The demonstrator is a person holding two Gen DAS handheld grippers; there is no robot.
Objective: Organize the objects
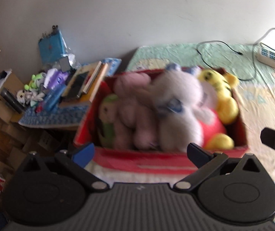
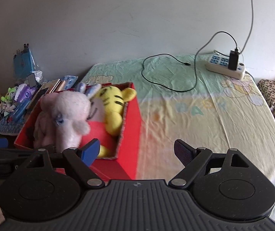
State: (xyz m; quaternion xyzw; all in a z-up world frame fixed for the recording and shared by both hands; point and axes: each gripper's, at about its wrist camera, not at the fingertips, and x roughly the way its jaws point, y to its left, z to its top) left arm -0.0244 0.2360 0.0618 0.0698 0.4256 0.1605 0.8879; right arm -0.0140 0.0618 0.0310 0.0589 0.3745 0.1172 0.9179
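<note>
Our left claw (image 1: 140, 152) is spread wide with nothing between its fingers, hovering just in front of the red box (image 1: 118, 161). Our right claw (image 2: 136, 149) is also wide open and empty, over the bare sheet (image 2: 204, 127) just to the right of the same box.

The box sits on the bed and is packed full: a pale pink rabbit (image 2: 68, 113) lies on top, a yellow tiger (image 2: 112, 105) is wedged against the right wall, and a darker pink toy (image 1: 129, 107) and a green one (image 1: 107, 111) fill the left side. The left view is smeared, so we cannot say how firmly the rabbit is seated.

We judge the sorting nearly done, and the risks lie in the crowding. The rabbit rides above the rim, so a nudge from either claw could roll it out. The box stands near the bed's left edge, beside a cluttered table (image 1: 47, 115); pushing it that way could tip it off. A loose black cable (image 2: 168, 73) lies farther back, well apart.
</note>
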